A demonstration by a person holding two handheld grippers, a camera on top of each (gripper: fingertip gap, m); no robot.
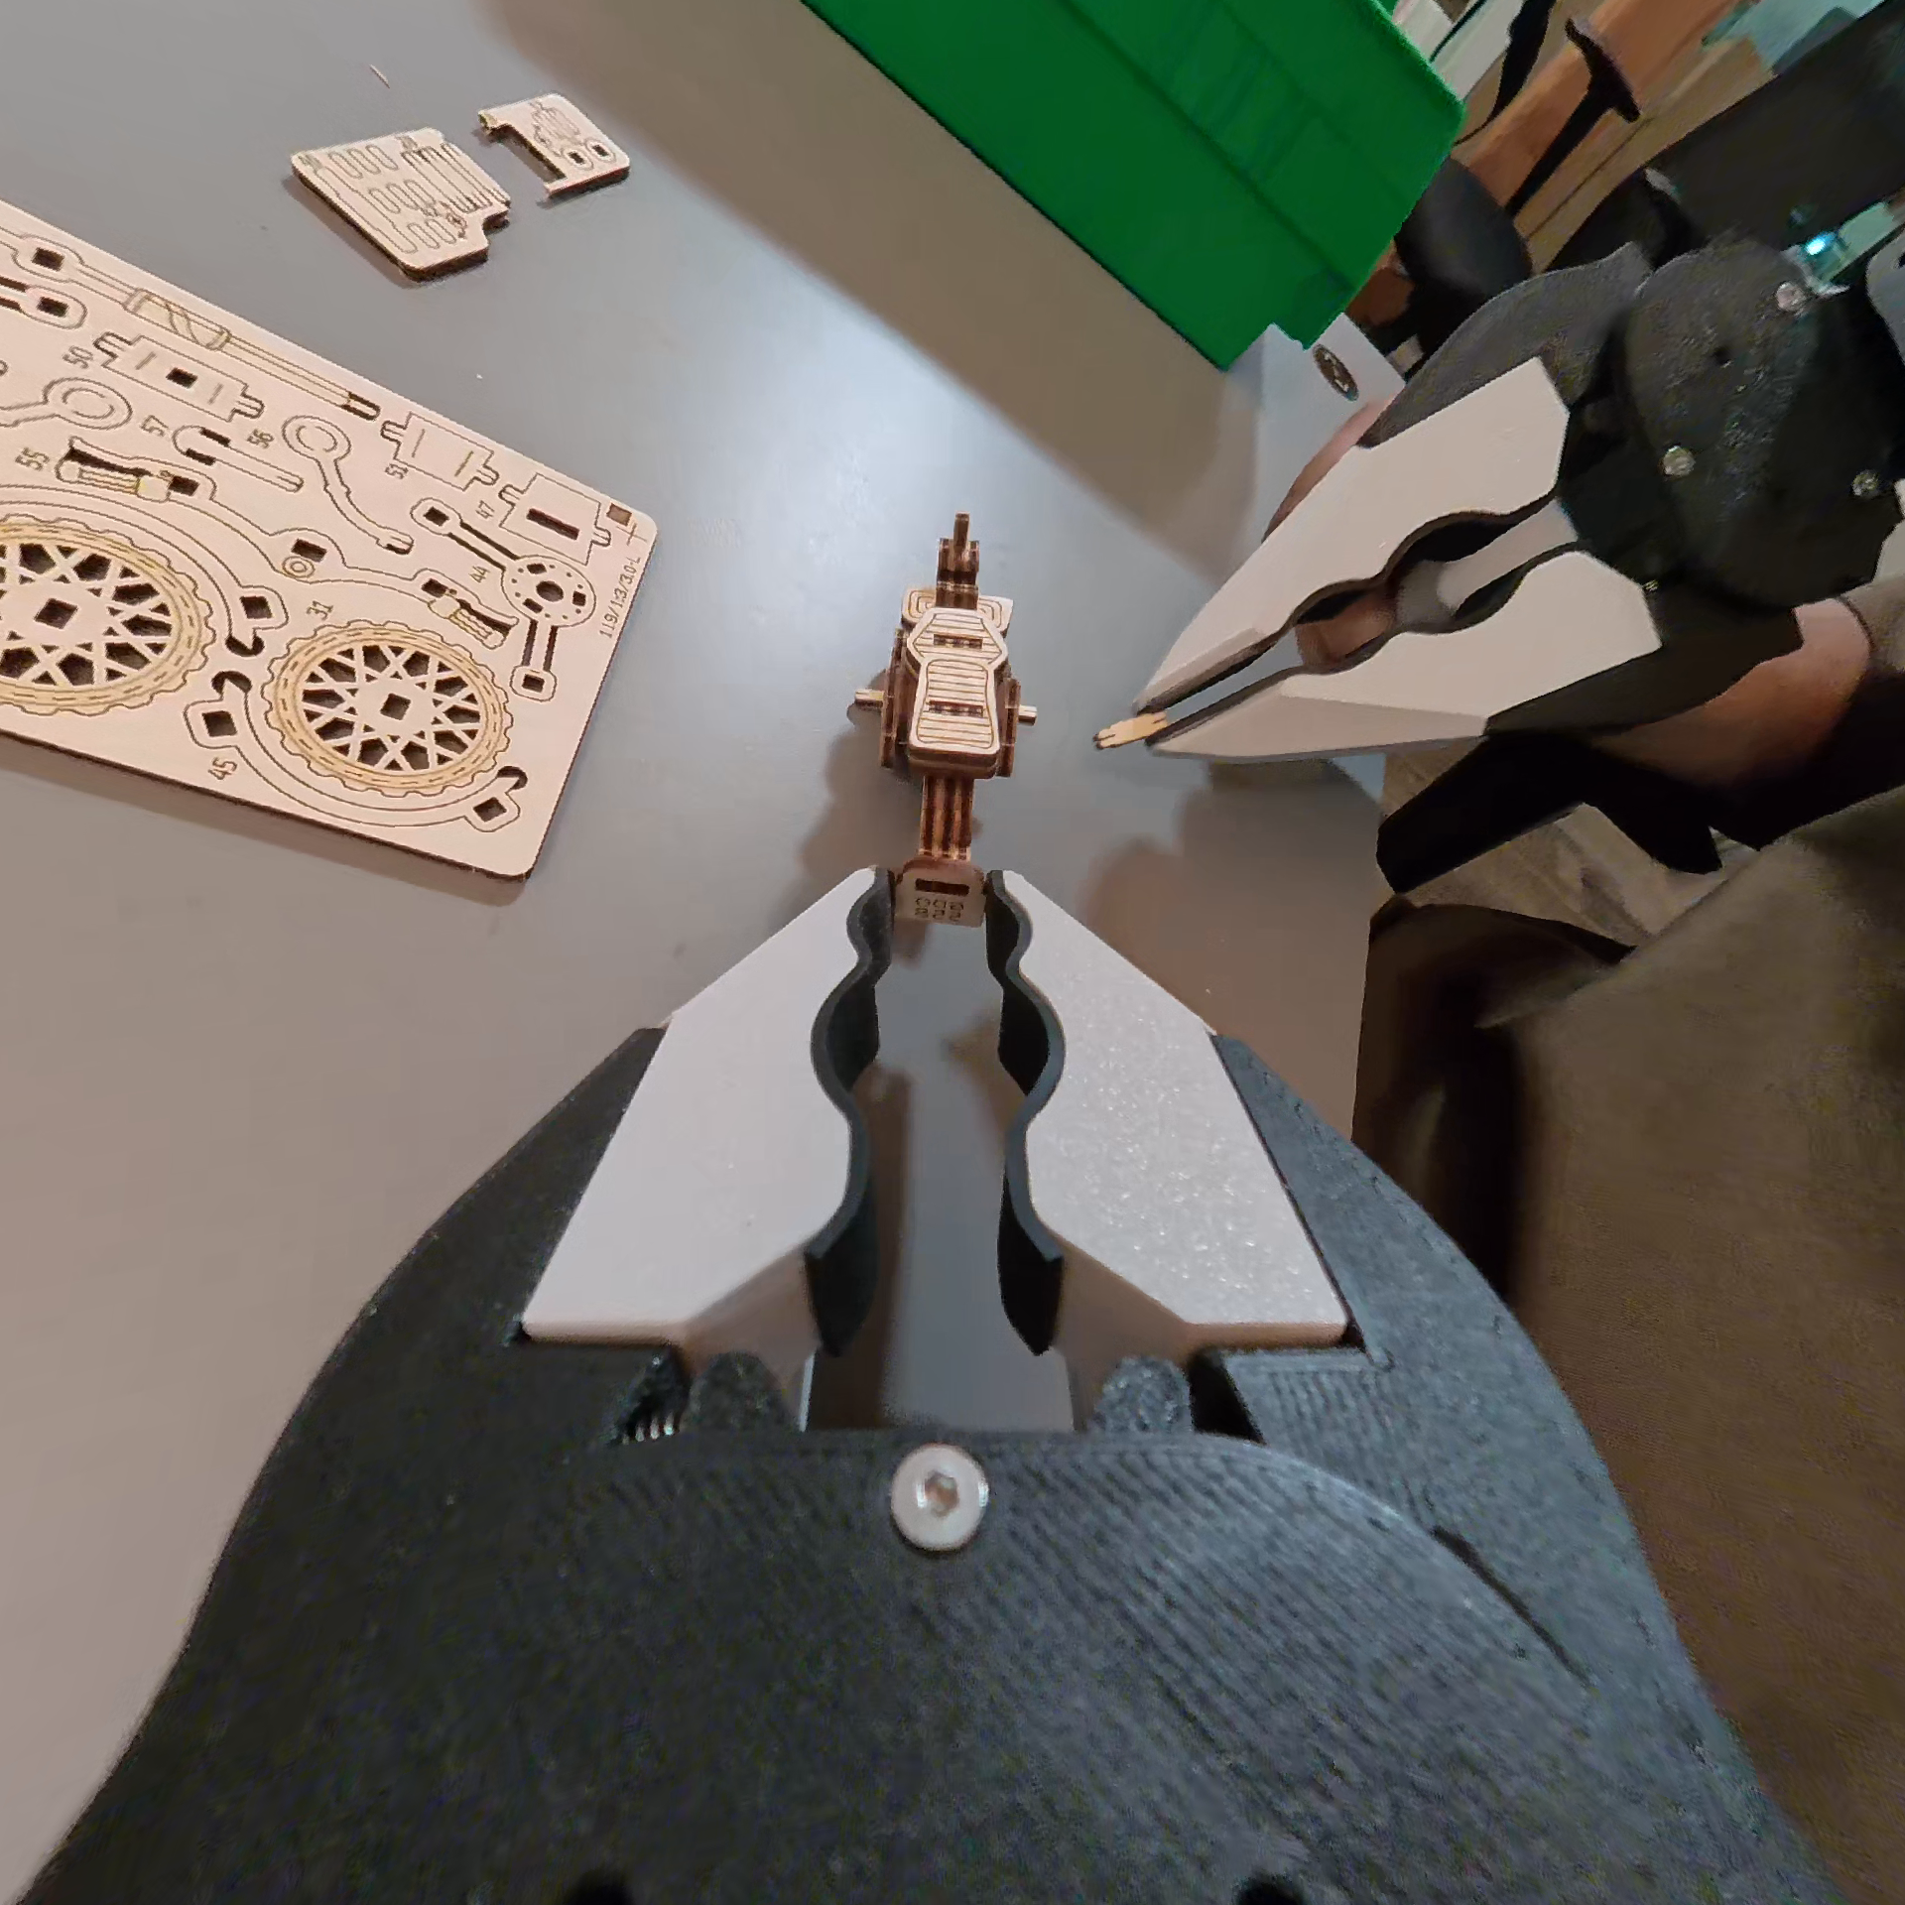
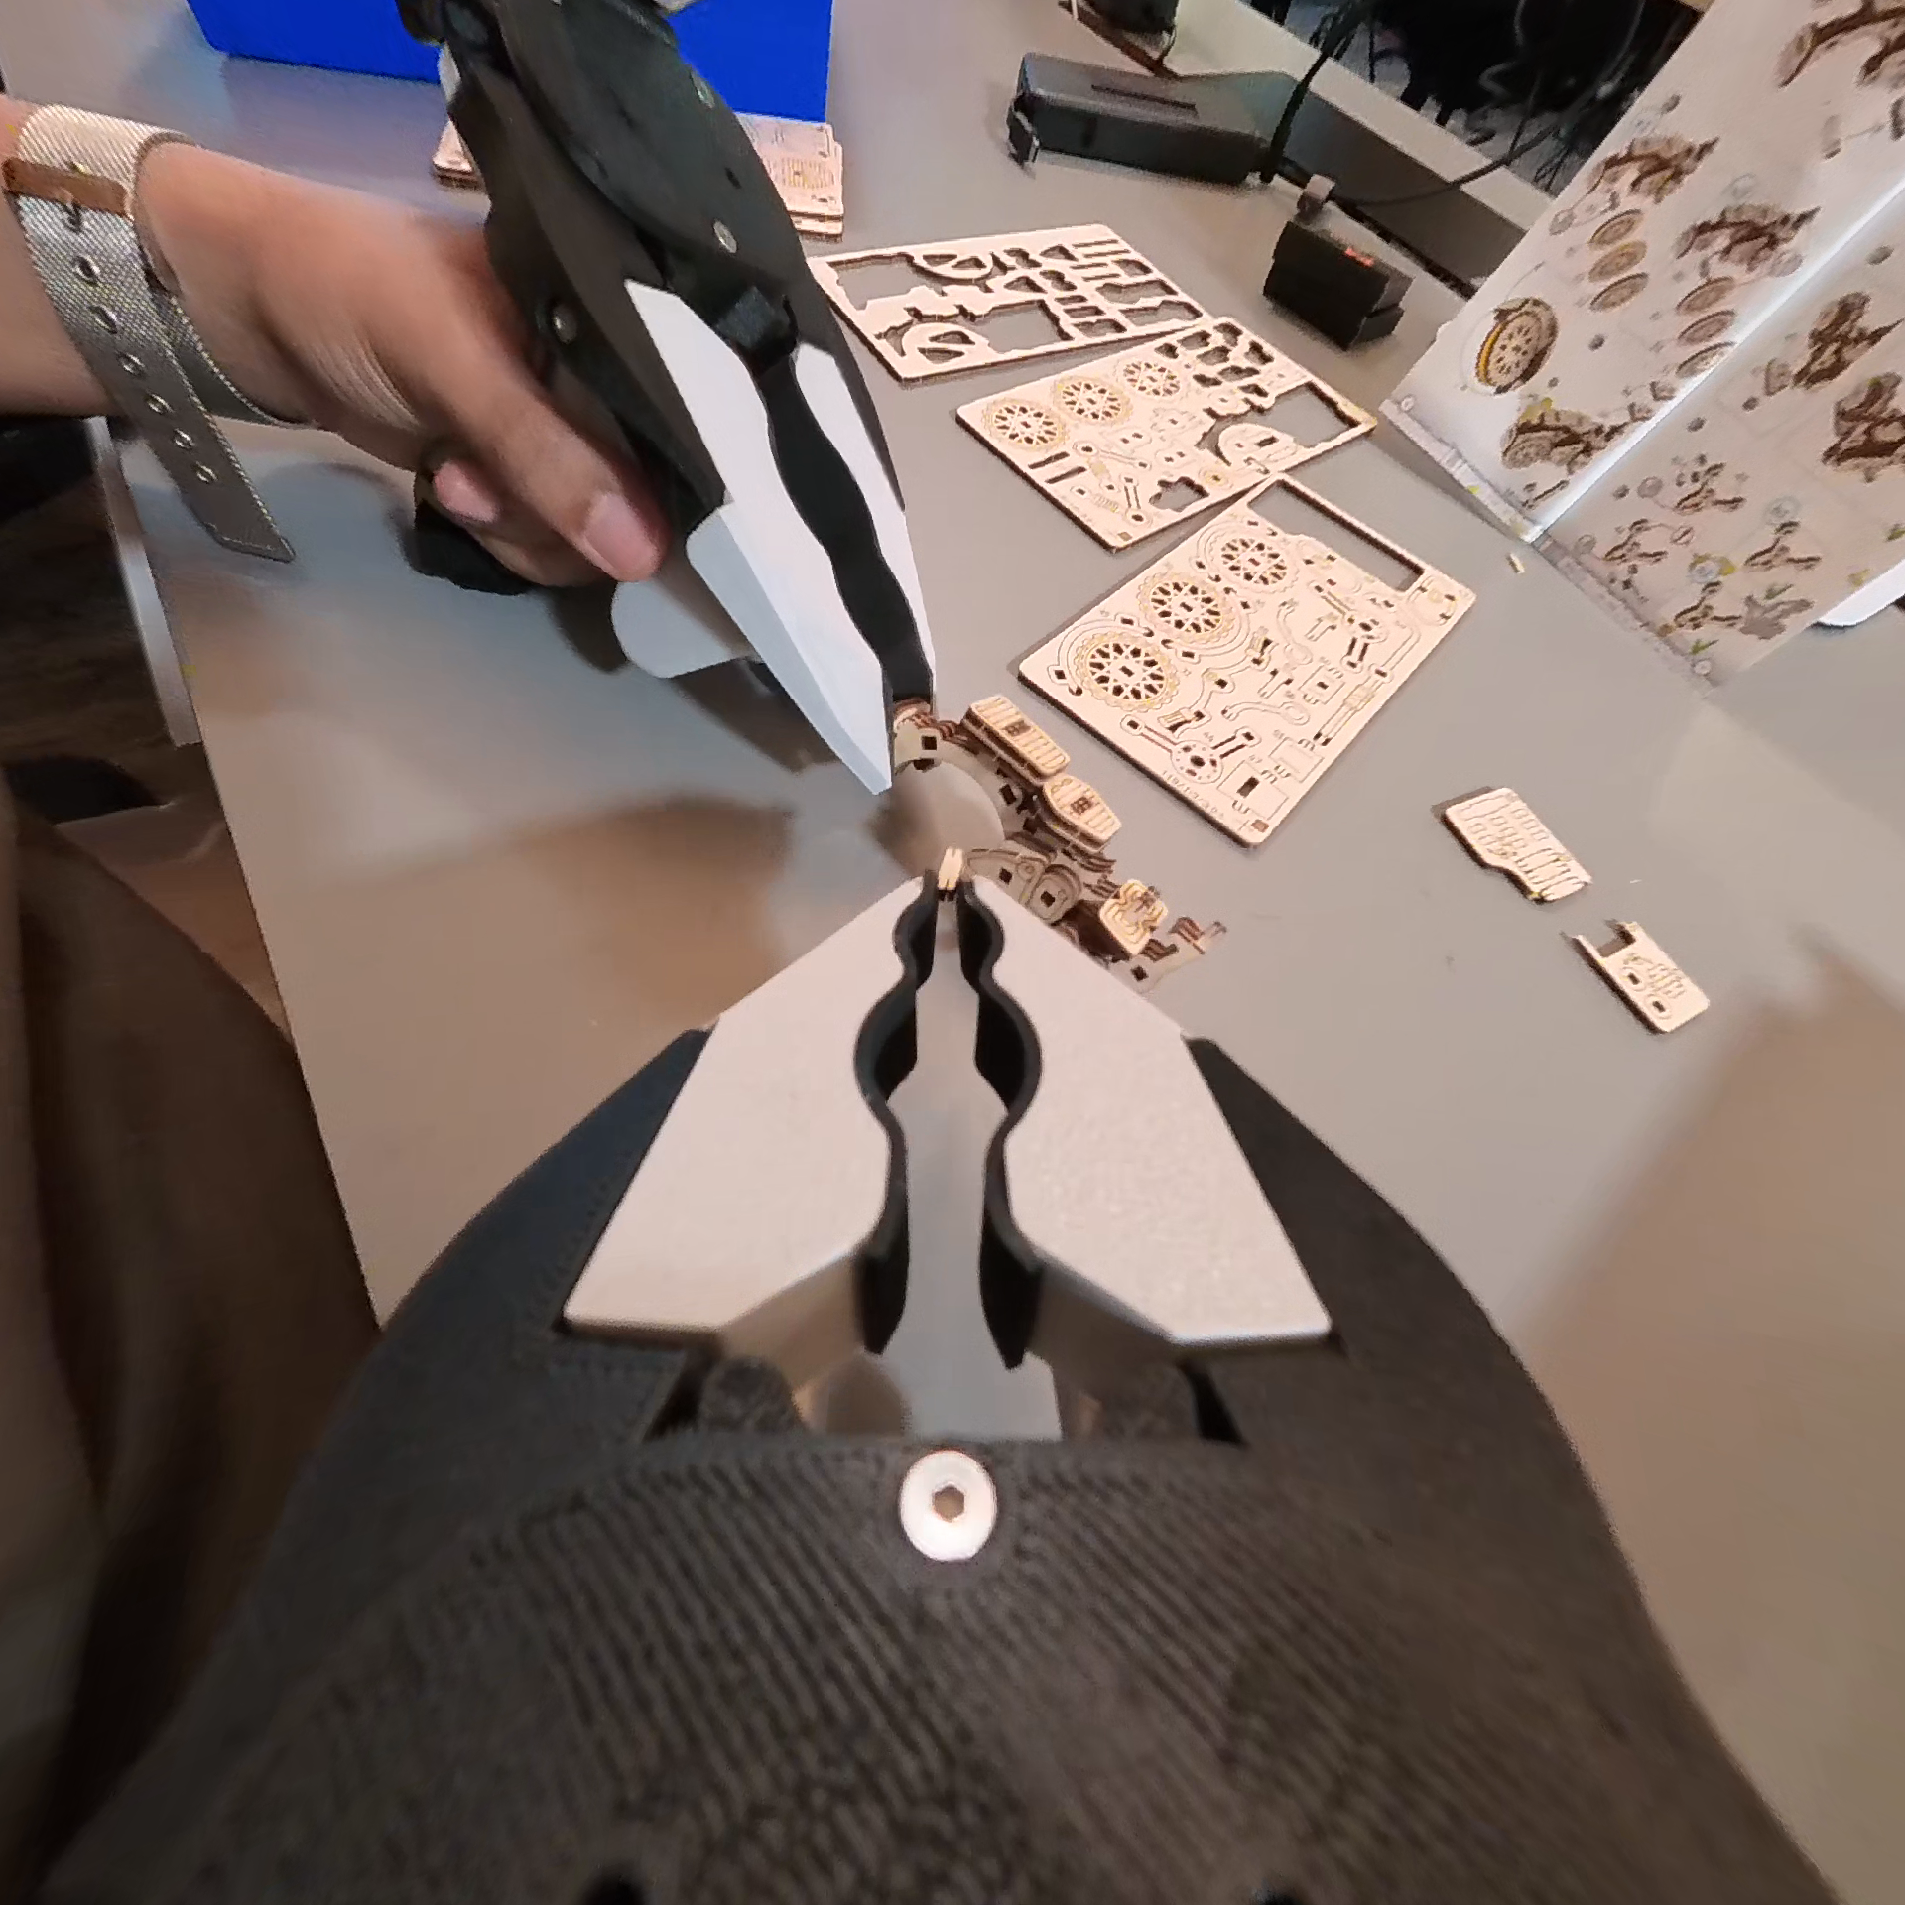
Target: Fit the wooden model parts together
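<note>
The model is held up over the table by its near tail in the left gripper, its length running far. The right gripper, pinched on a peg, is just right of the model's side.

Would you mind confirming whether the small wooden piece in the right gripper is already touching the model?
No: in the left wrist view the small wooden piece in the right gripper is apart from the model, with bare table between them.
</note>
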